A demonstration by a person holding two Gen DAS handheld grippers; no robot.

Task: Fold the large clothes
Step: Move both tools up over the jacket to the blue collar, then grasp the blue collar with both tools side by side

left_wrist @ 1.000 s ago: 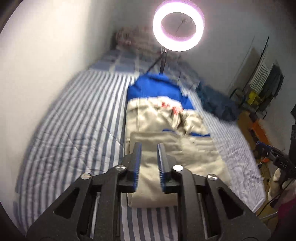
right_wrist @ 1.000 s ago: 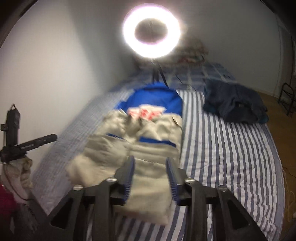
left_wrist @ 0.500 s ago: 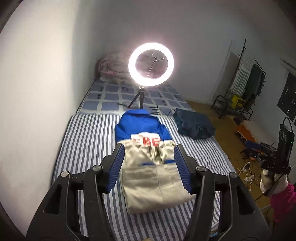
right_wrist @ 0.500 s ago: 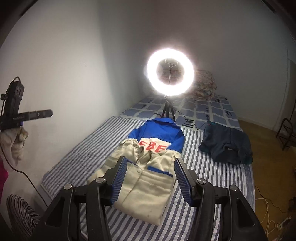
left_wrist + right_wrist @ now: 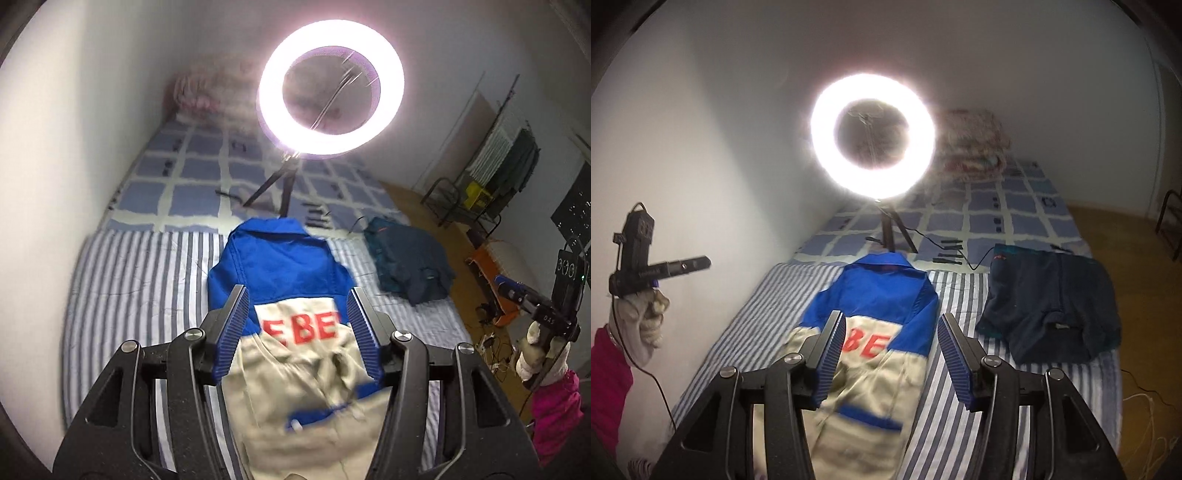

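Blue-and-cream jacket (image 5: 291, 332) lay lengthwise on the striped bed (image 5: 140, 280), sleeves folded in, hem end seemingly doubled up; judged partly folded, with at least one fold left. Dark garment (image 5: 1049, 306) beside it looked bundled, not neatly folded. Left gripper (image 5: 299, 332) and right gripper (image 5: 890, 354) both hovered above the jacket, angled down, jaws apart, gripping nothing.
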